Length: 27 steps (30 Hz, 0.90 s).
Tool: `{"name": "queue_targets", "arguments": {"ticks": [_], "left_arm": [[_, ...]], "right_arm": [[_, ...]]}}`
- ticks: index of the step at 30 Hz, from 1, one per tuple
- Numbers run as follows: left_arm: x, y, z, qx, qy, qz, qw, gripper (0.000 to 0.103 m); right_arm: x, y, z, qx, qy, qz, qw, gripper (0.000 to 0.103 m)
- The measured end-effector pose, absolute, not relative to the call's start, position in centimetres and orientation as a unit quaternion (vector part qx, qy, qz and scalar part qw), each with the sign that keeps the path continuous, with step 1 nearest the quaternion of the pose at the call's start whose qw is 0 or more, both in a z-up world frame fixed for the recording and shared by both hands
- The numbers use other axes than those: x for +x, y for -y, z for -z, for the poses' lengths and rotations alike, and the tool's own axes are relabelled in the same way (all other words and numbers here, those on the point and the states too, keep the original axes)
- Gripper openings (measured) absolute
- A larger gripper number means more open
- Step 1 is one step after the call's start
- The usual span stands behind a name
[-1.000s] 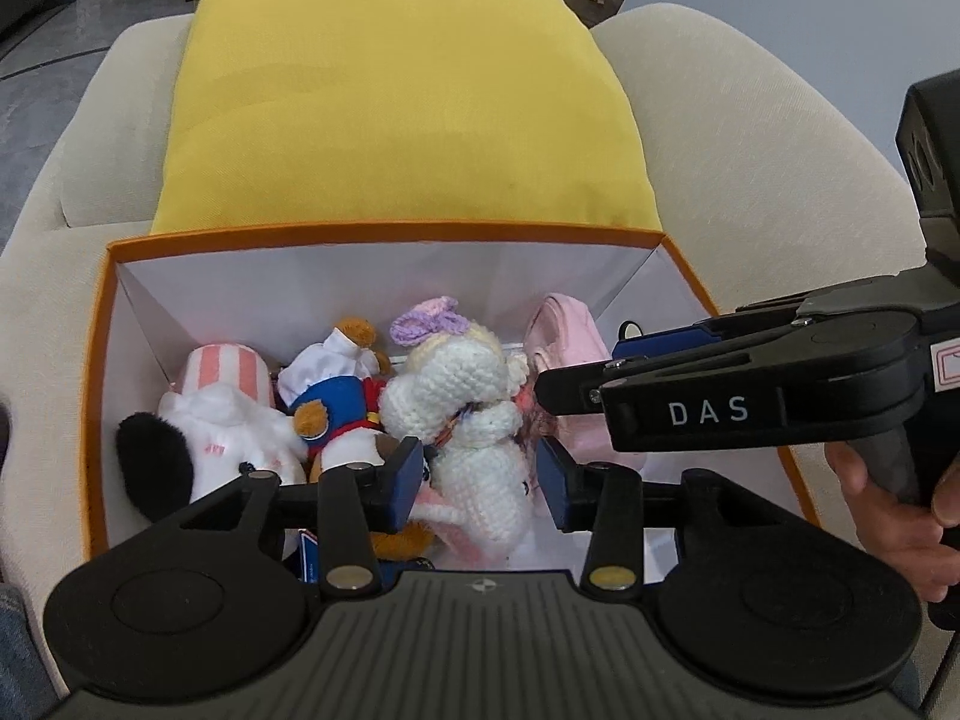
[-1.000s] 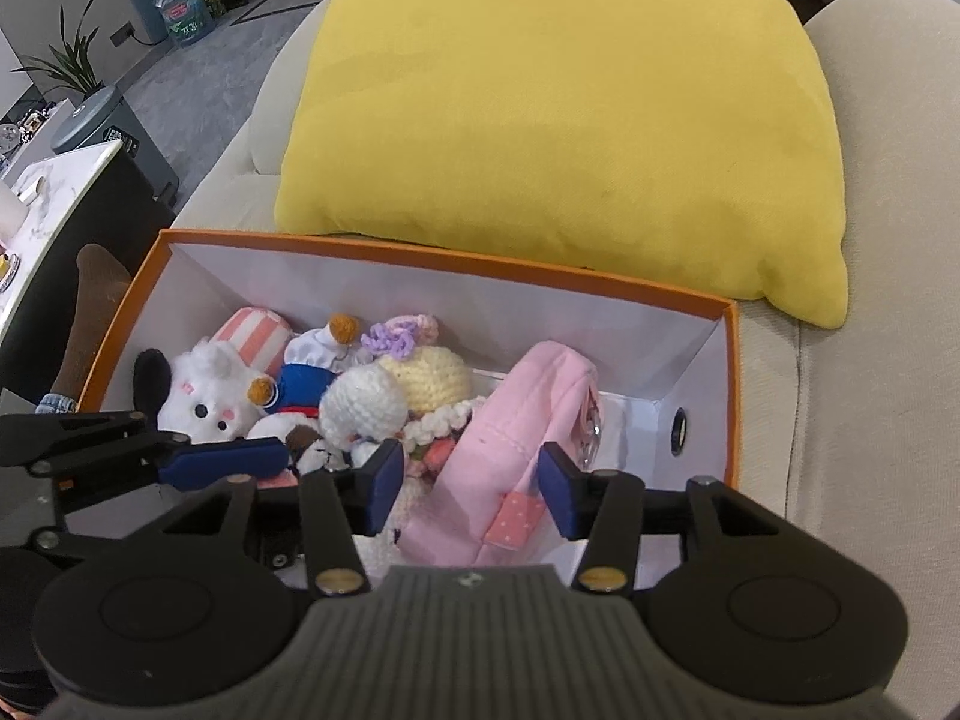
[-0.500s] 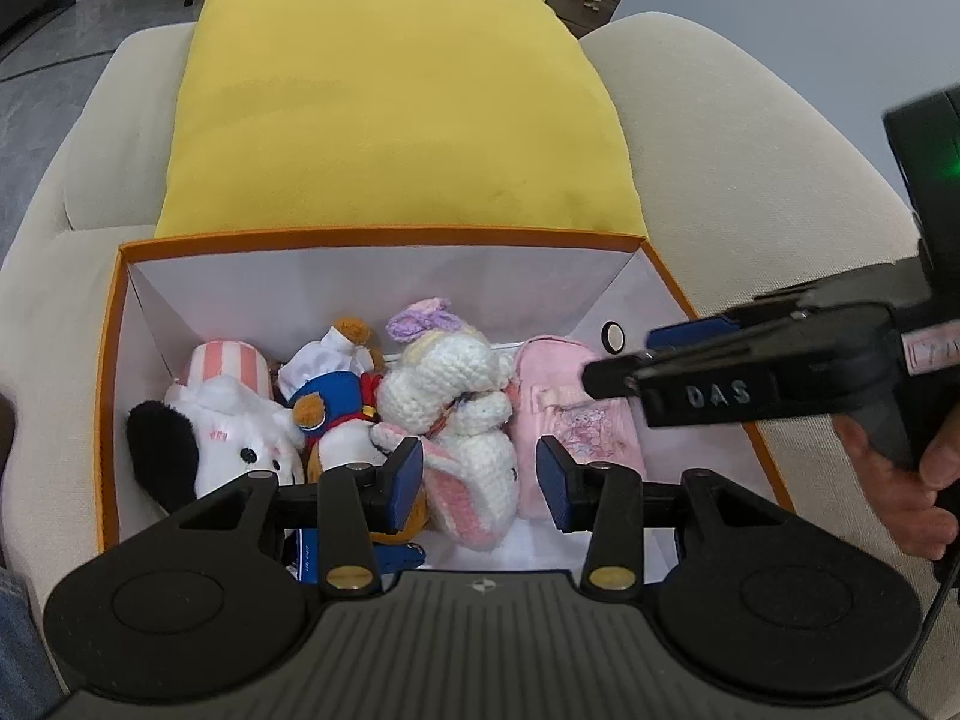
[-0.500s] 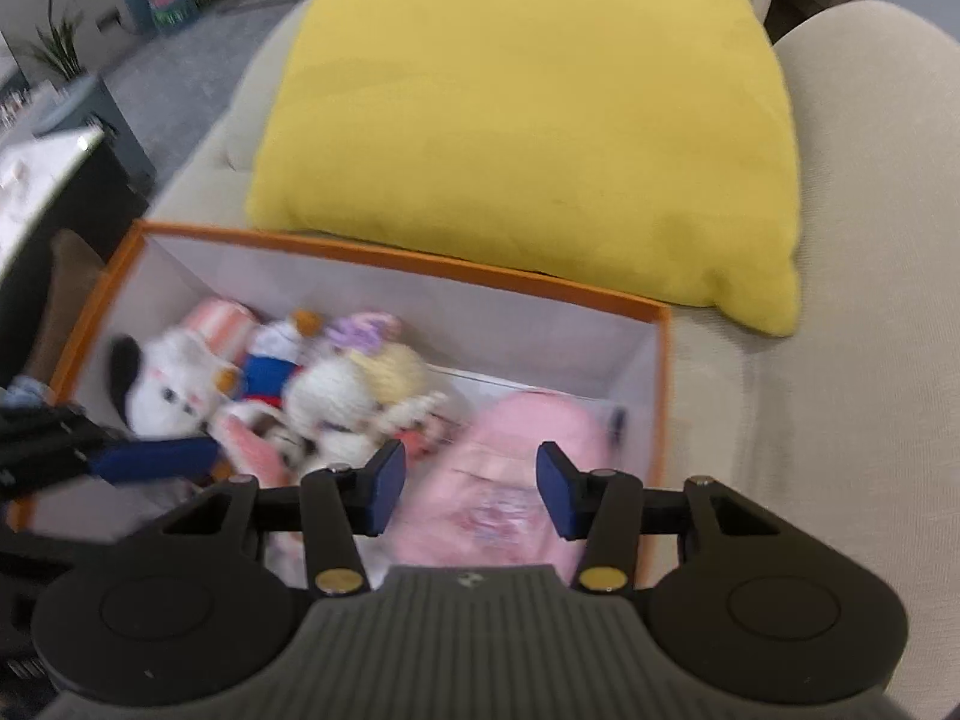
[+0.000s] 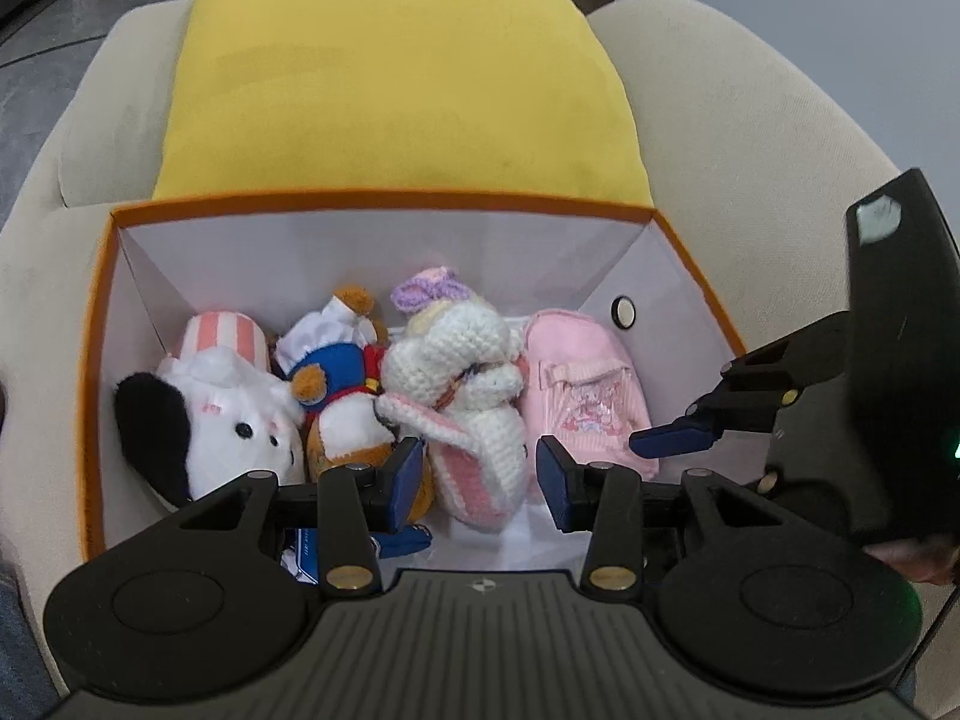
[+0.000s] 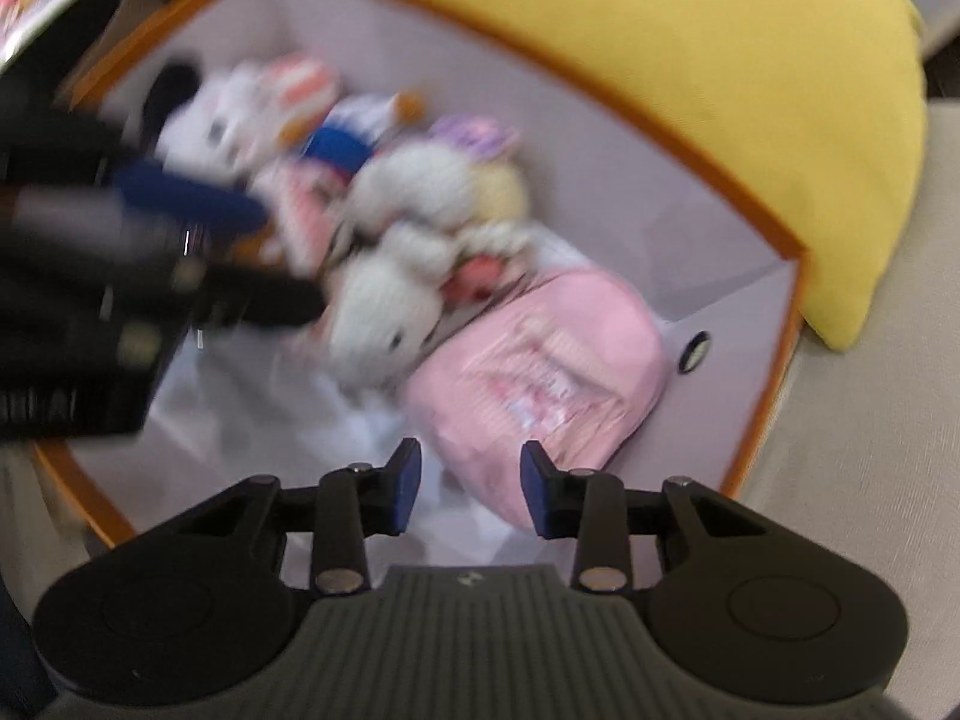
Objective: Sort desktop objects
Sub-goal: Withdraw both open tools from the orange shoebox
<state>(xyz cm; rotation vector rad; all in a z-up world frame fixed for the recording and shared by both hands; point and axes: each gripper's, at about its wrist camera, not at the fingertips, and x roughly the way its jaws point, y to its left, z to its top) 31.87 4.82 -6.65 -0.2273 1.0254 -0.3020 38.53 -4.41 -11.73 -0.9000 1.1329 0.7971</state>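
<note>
Three plush toys (image 5: 240,414), one pink pouch (image 5: 585,384) in box (image 5: 384,204); both hand-held grippers (image 5: 480,480) (image 6: 470,489) agape, empty.

- The left gripper (image 5: 478,483) was matte black, with blue pads (image 5: 408,480) on its fingers.
- Brass-coloured round screws sat on each finger link.
- A ribbed grey-black plate with a small round emblem lay between two disc-shaped hubs.
- The right gripper (image 6: 470,483) matched it; its housing showed a green light.
- Bare skin showed under that housing.
</note>
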Motion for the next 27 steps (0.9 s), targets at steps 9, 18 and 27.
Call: {"name": "queue_targets", "arguments": {"ticks": [9, 18, 27], "left_arm": [[32.3, -4.4, 7.7, -0.102, -0.504, 0.134, 0.847, 0.046], [31.6, -4.3, 6.7, -0.1, -0.492, 0.139, 0.853, 0.046], [27.6, -3.6, 1.7, -0.076, -0.432, 0.161, 0.884, 0.046]], "right_arm": [[37.7, 4.3, 14.4, -0.517, -0.437, -0.337, 0.654, 0.032], [37.6, 5.3, 13.9, -0.513, -0.411, -0.351, 0.667, 0.033], [35.8, 10.1, 6.6, -0.356, -0.402, -0.396, 0.745, 0.037]]}}
